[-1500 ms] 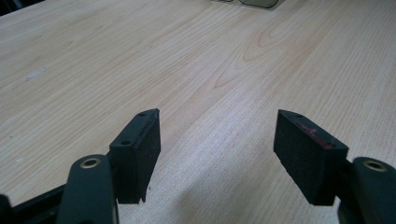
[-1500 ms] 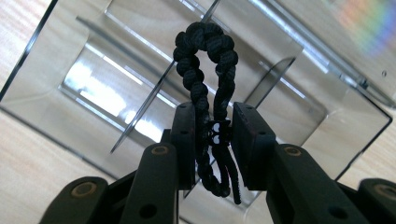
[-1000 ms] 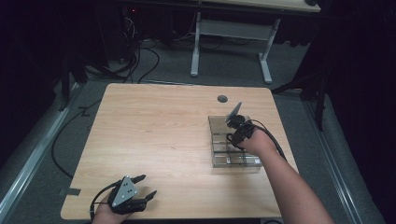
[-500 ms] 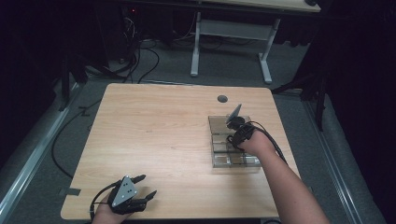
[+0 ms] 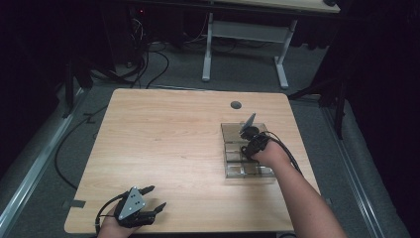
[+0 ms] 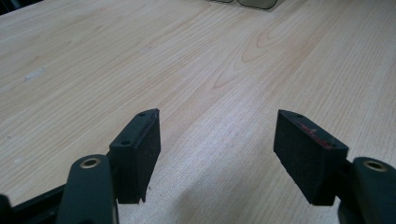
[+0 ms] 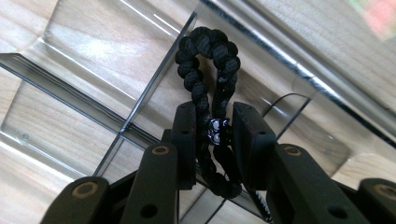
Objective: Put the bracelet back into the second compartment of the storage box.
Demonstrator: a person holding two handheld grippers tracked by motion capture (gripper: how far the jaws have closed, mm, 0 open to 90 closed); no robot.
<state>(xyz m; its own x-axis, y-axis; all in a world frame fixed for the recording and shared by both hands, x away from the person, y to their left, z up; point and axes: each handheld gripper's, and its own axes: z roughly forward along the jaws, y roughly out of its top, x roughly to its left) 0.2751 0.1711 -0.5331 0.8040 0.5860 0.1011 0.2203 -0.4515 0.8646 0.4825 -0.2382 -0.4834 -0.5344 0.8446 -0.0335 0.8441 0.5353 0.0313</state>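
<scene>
A clear plastic organizer box [image 5: 247,171] with several compartments sits at the right of the wooden table [image 5: 168,148]. My right gripper [image 5: 246,144] points down into it, shut on a black braided cord loop [image 7: 208,60] with a small dark bead [image 7: 217,130] pinched between the pads. In the right gripper view the loop rises above the pads [image 7: 184,135] over the clear dividers [image 7: 140,102]. My left gripper [image 5: 153,198] rests near the table's front left edge, open with nothing between its pads [image 6: 140,154]; bare wood shows between them.
A round cable hole [image 5: 236,105] lies in the table's far side, behind the box. Beyond the table stand a white desk frame [image 5: 247,44] and loose cables [image 5: 148,69] on grey carpet. The organizer's corner [image 6: 252,3] shows far off in the left gripper view.
</scene>
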